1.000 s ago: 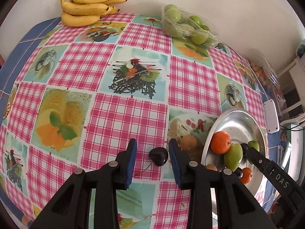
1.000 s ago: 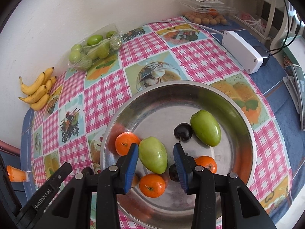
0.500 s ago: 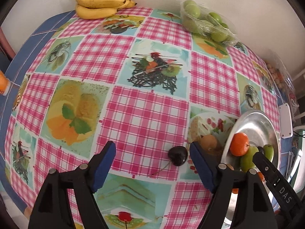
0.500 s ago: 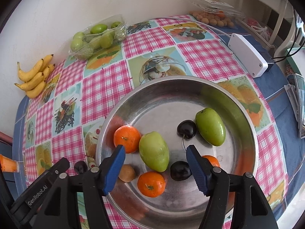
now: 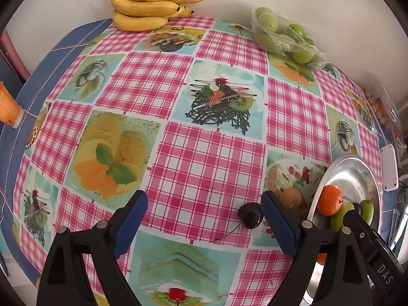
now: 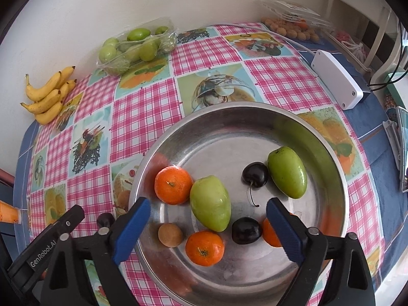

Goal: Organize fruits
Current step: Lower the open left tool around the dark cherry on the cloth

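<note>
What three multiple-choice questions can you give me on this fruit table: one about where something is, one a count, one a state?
1. Where is the cherry nearest the left gripper?
A. Clamped in its fingers.
B. On the tablecloth.
C. On the bananas.

2. How many green fruits lie loose in the metal bowl?
A. Two.
B. Four.
C. None.

3. What is the right gripper doing?
A. Clamping a tangerine.
B. Clamping a banana.
C. Open, holding nothing.

Answers:
1 B: the cherry rests on the cloth between the left gripper's spread fingers, whose jaws have just been opening.
2 A: both show whole in the right wrist view.
3 C: its jaws have just been opening and stand wide above the fruit, touching none.
</note>
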### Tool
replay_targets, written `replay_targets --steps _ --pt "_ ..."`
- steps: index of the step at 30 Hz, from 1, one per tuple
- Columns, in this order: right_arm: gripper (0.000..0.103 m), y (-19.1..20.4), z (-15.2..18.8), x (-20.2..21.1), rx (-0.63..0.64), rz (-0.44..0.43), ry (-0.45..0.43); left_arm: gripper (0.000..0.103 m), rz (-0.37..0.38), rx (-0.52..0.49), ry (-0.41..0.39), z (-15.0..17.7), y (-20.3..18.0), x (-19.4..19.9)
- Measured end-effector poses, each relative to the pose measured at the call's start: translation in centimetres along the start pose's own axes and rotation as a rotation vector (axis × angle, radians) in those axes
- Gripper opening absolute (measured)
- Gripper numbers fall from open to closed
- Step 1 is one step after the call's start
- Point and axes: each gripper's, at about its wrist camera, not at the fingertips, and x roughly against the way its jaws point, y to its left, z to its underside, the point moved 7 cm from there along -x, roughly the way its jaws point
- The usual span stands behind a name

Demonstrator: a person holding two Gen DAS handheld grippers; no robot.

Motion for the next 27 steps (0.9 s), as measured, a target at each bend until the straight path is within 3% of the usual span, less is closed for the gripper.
replay_targets --steps 4,6,19,27 --pt "0.103 0.1 -0.1 0.0 0.006 -0.005 -0.008 0.092 -0.005 0.007 -0.010 -0.2 0.3 0.2" --pt "0.103 0.2 -0.1 0.0 0.010 -0.008 -0.008 0.097 -0.007 0.010 -0.015 -0.3 0.4 0.2" --pt "0.103 0.8 0.0 -0.2 0.026 -0.035 0.004 0.098 0.001 0.002 -0.065 -0.7 0.4 0.7" --pt "0.103 1.6 0.1 0.0 0.037 -0.062 0.008 0.098 0.056 0.024 -0.061 -1.2 1.1 0.9"
